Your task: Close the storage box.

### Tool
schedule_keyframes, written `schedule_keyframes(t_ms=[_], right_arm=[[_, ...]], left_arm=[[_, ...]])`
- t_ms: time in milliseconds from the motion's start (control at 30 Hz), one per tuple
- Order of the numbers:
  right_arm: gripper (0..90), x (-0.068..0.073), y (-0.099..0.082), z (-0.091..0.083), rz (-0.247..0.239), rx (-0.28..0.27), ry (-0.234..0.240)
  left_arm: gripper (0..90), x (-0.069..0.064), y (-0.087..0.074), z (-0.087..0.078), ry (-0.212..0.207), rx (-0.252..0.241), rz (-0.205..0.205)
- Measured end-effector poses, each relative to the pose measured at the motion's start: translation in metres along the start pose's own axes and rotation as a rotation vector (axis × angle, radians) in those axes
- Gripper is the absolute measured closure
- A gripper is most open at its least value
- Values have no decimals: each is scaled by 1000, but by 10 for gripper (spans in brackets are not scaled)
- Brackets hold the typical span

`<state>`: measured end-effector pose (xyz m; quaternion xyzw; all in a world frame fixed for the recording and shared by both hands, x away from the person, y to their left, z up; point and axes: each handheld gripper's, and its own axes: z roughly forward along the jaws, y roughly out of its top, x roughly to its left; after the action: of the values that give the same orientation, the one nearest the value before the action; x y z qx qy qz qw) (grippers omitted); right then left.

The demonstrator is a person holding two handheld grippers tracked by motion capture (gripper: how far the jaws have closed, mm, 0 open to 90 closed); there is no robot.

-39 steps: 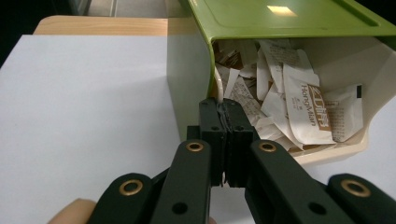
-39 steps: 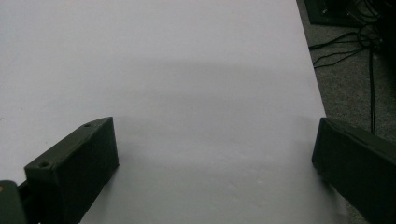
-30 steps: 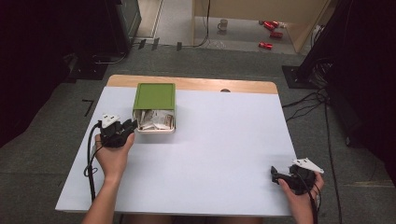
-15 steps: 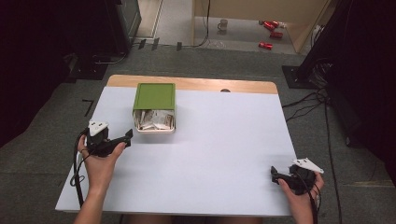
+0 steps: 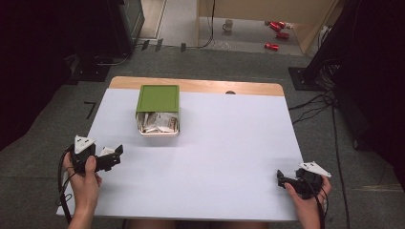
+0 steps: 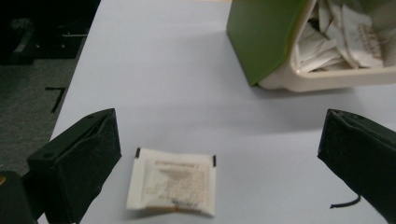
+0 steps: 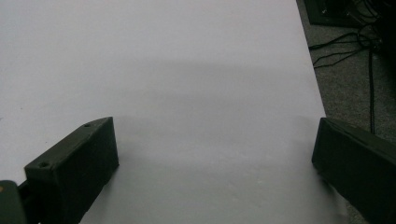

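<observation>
The left claw [image 5: 114, 155] is hovering low over the near-left part of the counter [image 5: 229, 157], released, its jaws having just been opening to their widest. In the left gripper view a small white sachet [image 6: 172, 181] is lying flat on the counter between those jaws, nearer the left one, with neither pad touching it. It is sitting apart from the green box [image 5: 158, 109], which is resting farther back on the counter, tipped on its side so that its cream-rimmed mouth is facing the person and showing a heap of similar paper packets [image 6: 343, 35] inside.

The sachet is looking like a thin sealed paper packet: very light, limp, and likely to bend or crumple rather than resist a squeeze. Being so flat, it is offering almost no height for the pads to catch, so a straight-down pinch is probably going to scrape the counter or push it along. Its near edge seems to be lifting slightly, and that raised edge or one of its corners is looking like the best place to take hold, with a gentle close. The paper is probably not slippery, but a hard clench could tear the seal or crush the contents.

At the near-right corner, the right claw [image 5: 282, 179] is resting released over bare counter, its jaws standing wide apart with nothing between them.
</observation>
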<state>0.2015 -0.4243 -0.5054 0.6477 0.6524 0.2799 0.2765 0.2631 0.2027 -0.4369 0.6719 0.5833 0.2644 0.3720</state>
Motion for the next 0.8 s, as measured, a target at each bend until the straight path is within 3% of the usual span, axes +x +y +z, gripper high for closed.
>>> schedule_keyframes(t_ms=[400,800], right_arm=[[0,0,0,0,0,0,0],[0,0,0,0,0,0,0]], left_arm=[[0,18,-34,2,32,73,8],[0,17,-53,19,37,155,61]])
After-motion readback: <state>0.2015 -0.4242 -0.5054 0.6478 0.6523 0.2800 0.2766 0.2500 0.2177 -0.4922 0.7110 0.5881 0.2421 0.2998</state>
